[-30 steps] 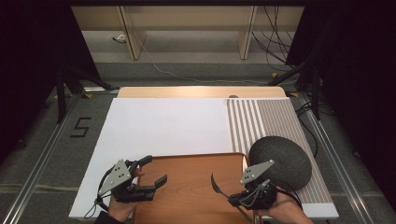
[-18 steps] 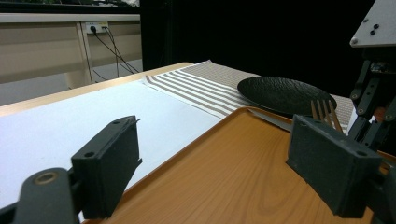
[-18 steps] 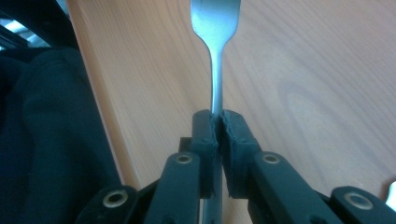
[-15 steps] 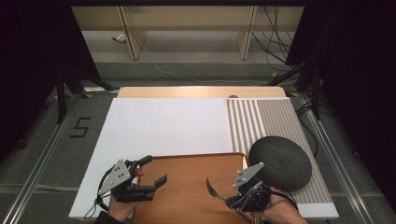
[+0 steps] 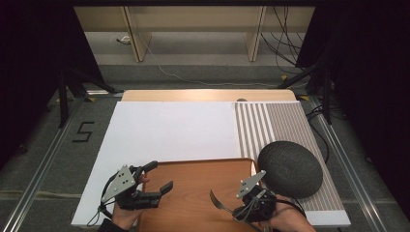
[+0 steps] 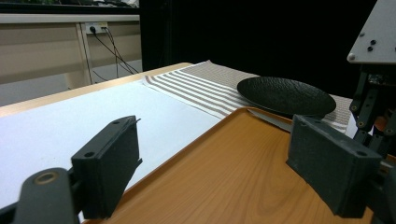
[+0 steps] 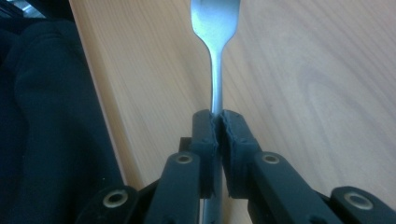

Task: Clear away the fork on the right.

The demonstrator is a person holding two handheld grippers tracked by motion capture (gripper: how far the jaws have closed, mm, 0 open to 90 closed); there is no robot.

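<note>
Our right gripper [image 5: 231, 209] clamps the fork [image 7: 215, 56] over the tray [image 5: 193, 193]; its tines are cut off. Our left gripper [image 5: 155, 178] gapes empty at the tray's left edge.

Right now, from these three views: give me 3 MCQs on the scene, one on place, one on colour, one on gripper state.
1. Where does the round black textured plate sit?
A. on the brown-and-white striped placemat
B. on the wooden tray
C. on the floor

2. What colour is the sheet left of the placemat?
A. red
B. white
C. green

3. What is the state of the right gripper?
A. wide open, nothing in it
B. shut on the plate
C. shut on the metal fork

Key: 1 A, the high view shows the plate on the stripes beside the tray. 2 B, the sheet is plain white. 3 C, the right gripper view shows the pads pinching the fork's handle.
</note>
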